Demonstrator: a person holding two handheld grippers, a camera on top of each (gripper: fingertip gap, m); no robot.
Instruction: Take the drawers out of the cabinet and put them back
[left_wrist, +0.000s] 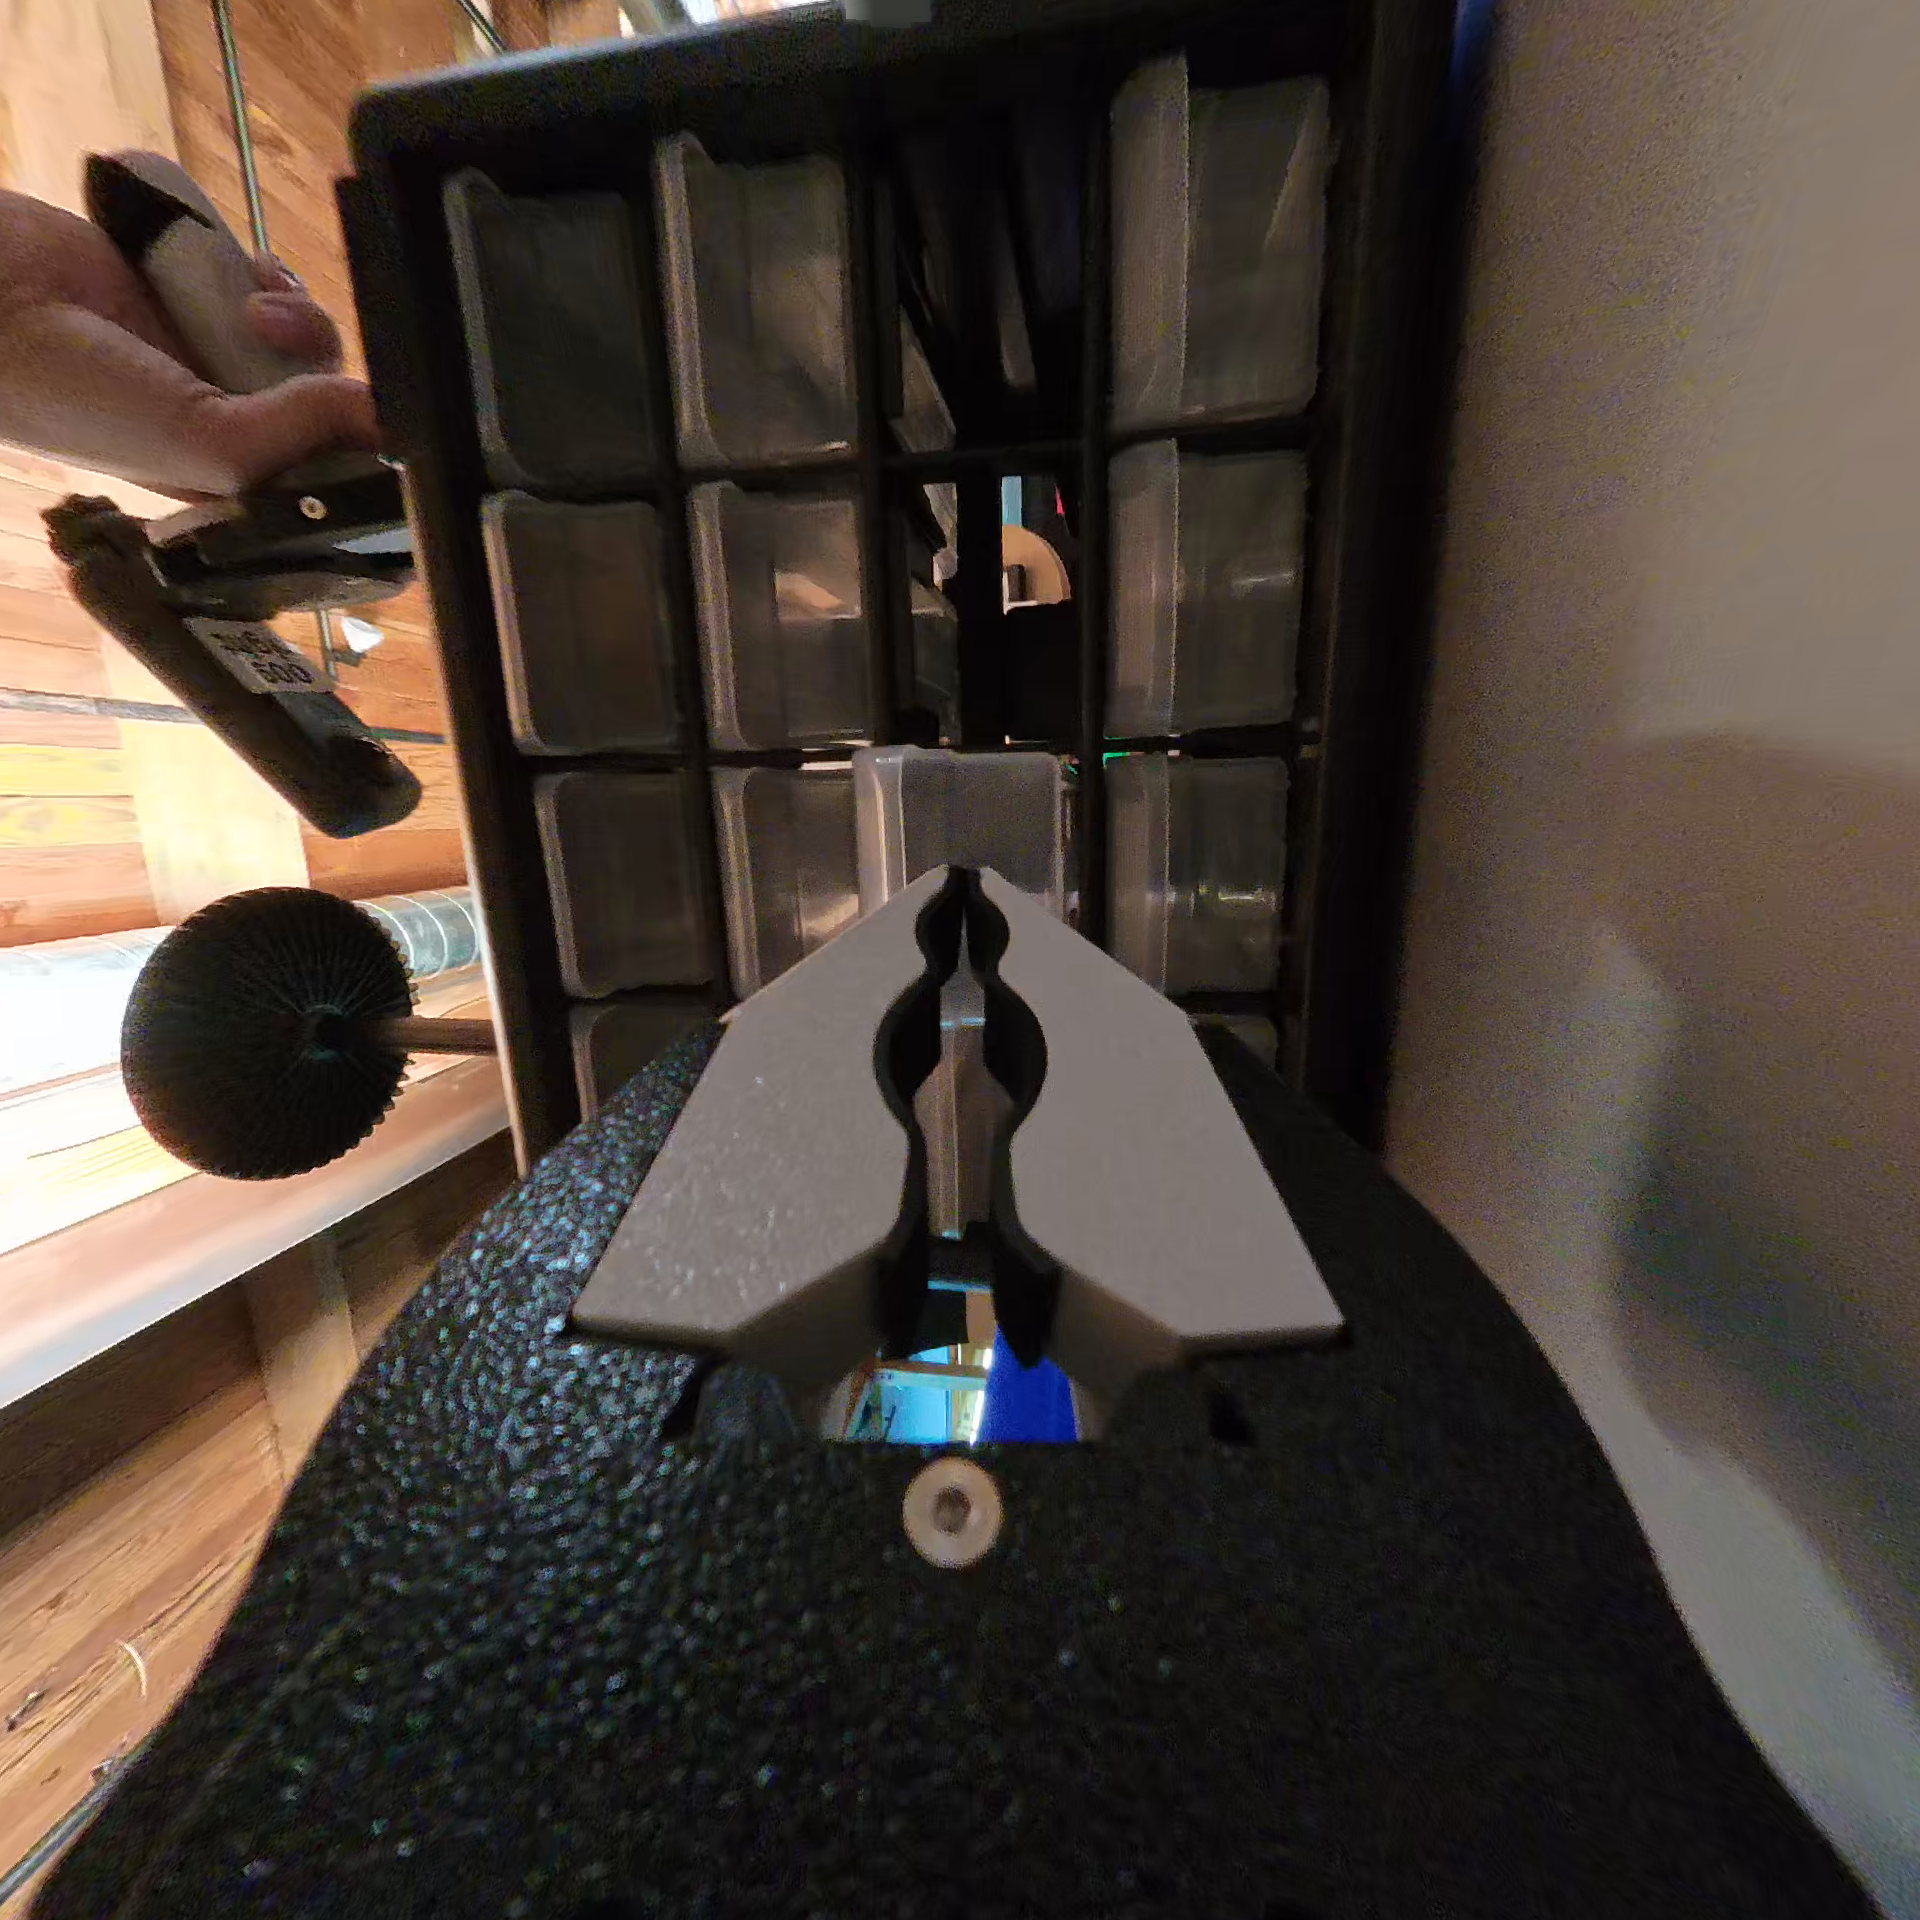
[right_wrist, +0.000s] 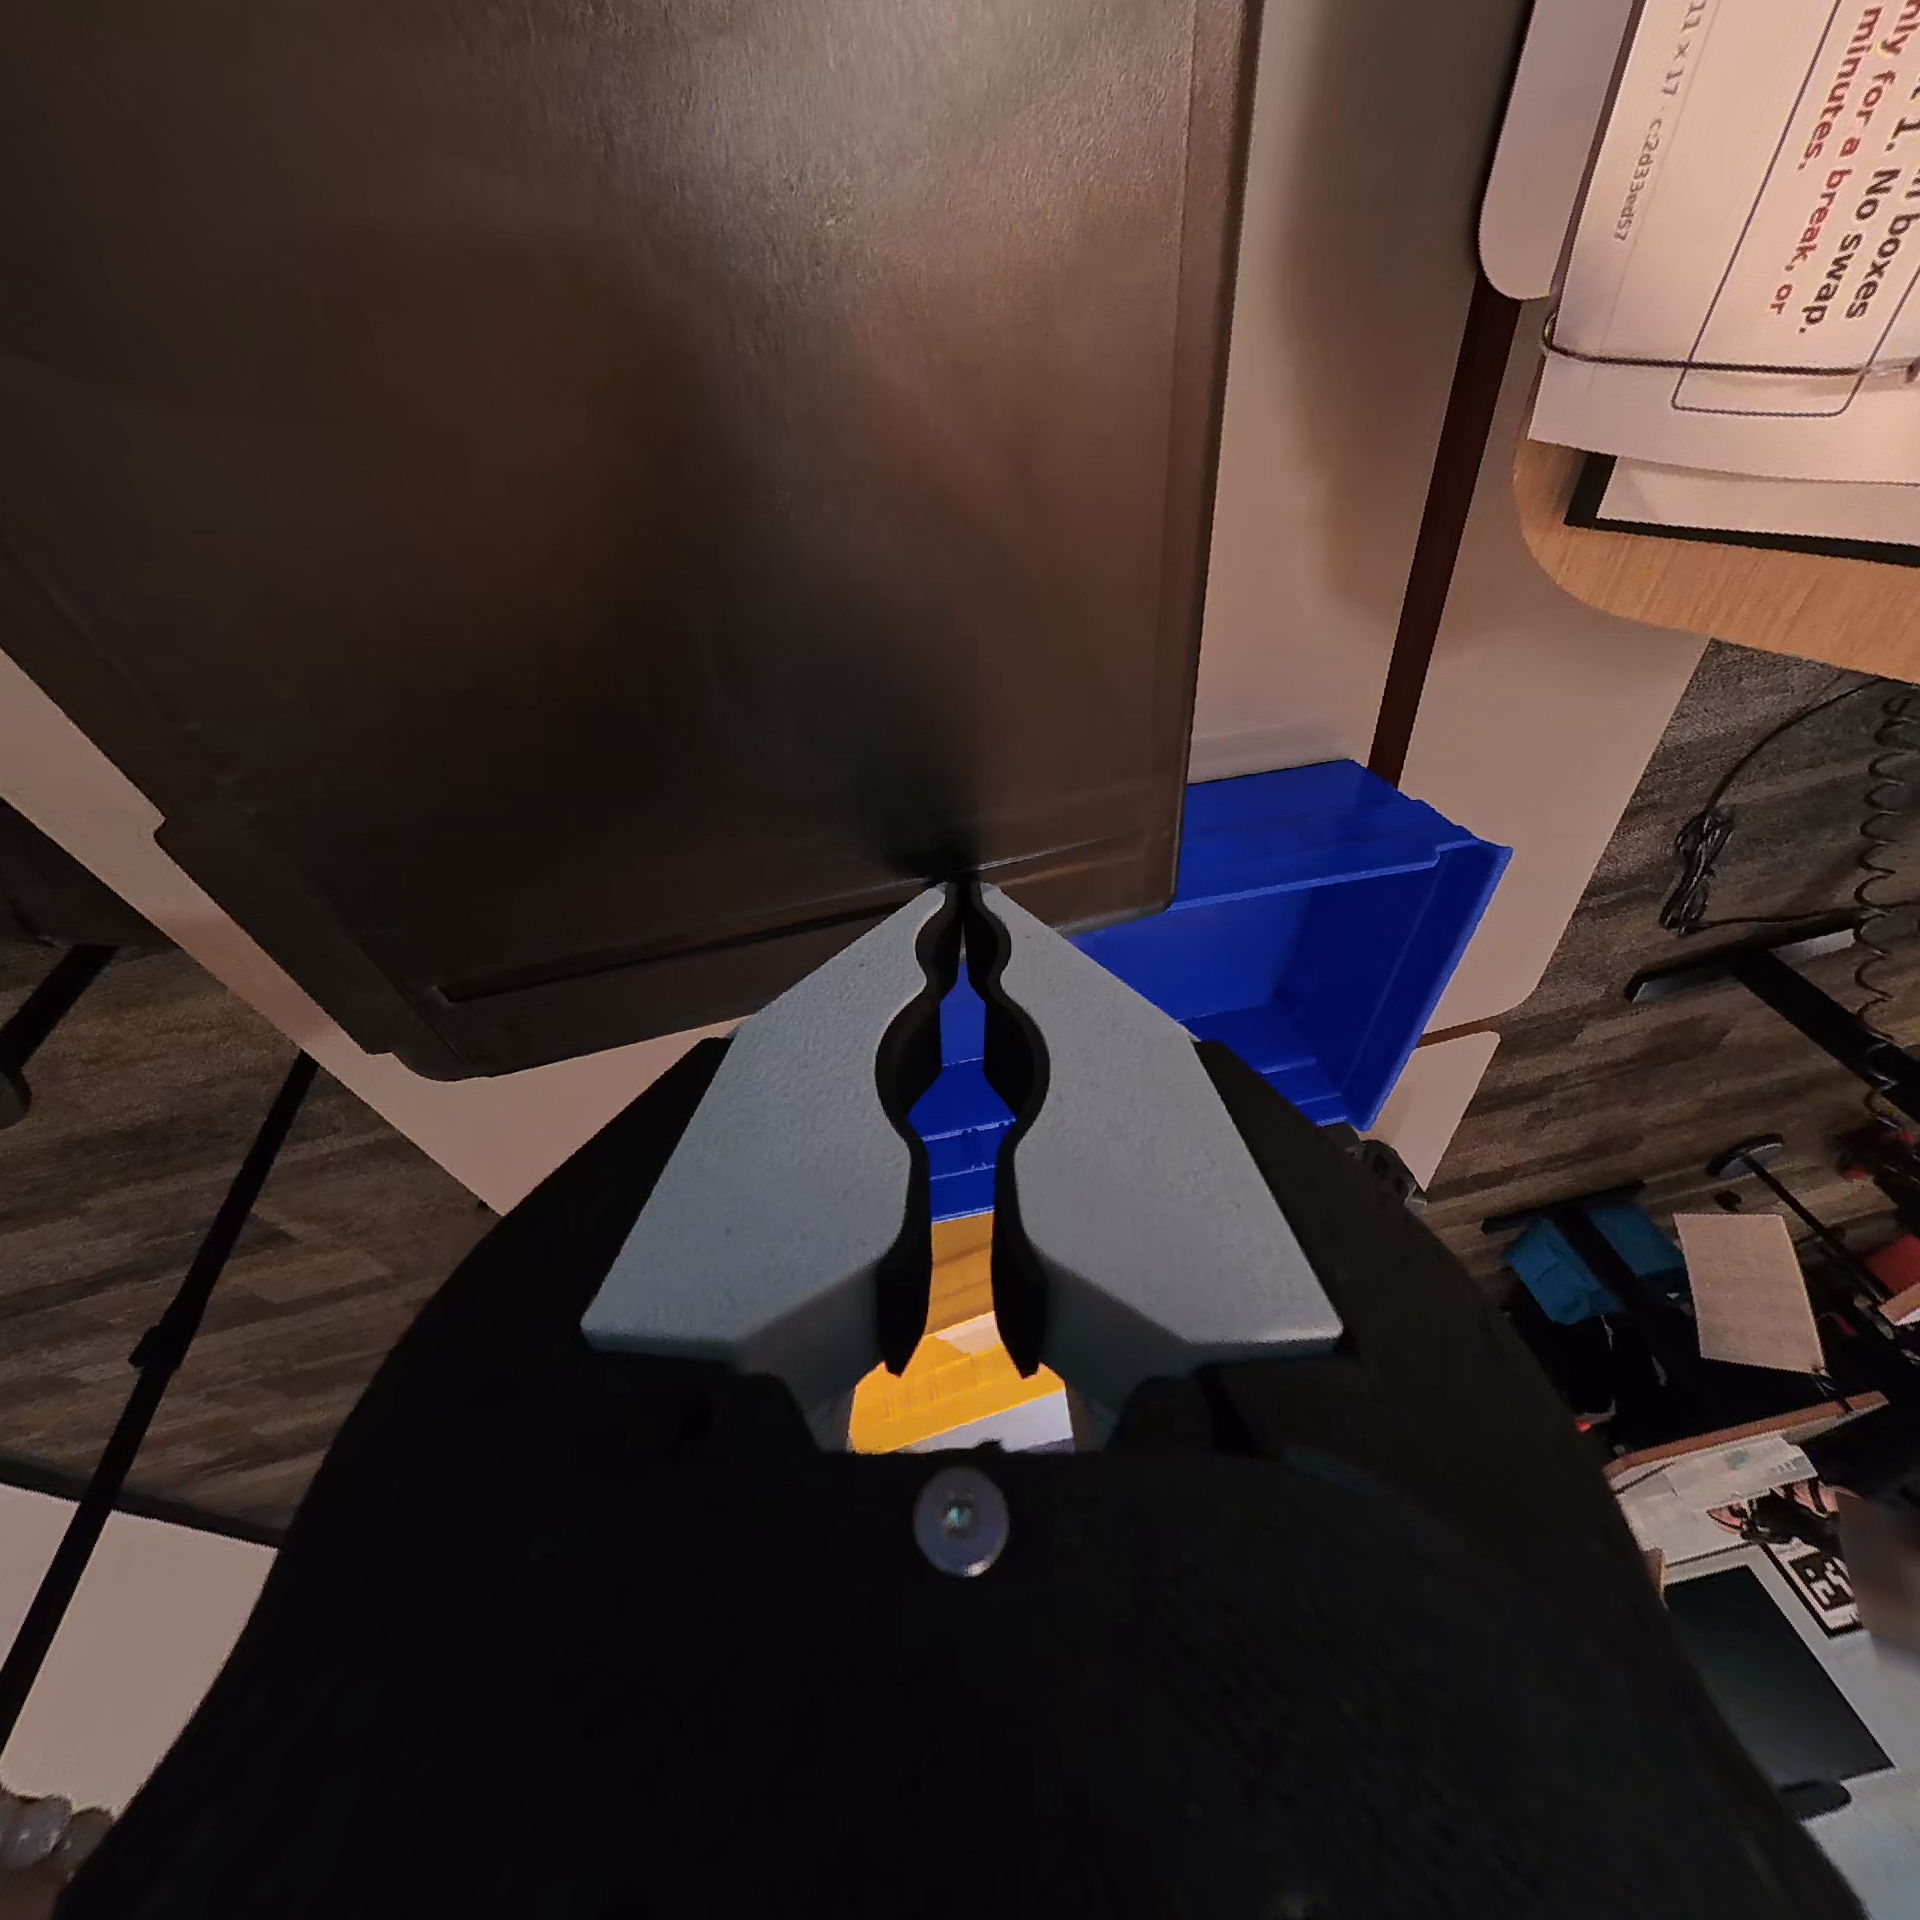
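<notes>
A black cabinet (left_wrist: 665, 94) with rows of clear drawers fills the left wrist view. My left gripper (left_wrist: 964, 883) is shut on the front tab of one clear drawer (left_wrist: 977, 821), which sticks out a little from its slot. Two slots (left_wrist: 987, 312) in line with it, farther from me, hold no drawer. My right gripper (right_wrist: 958, 894) is shut on the edge of the cabinet's plain black outer panel (right_wrist: 623, 468). It also shows in the left wrist view (left_wrist: 384, 540), held by a hand (left_wrist: 125, 353) at the cabinet's outer edge.
The cabinet stands on a white surface (left_wrist: 1662, 520). A blue bin (right_wrist: 1299, 935) lies just past the cabinet. A black ribbed round thing on a rod (left_wrist: 265, 1029) sits beside the cabinet. A printed sheet (right_wrist: 1766, 208) and floor clutter (right_wrist: 1714, 1299) are at the right.
</notes>
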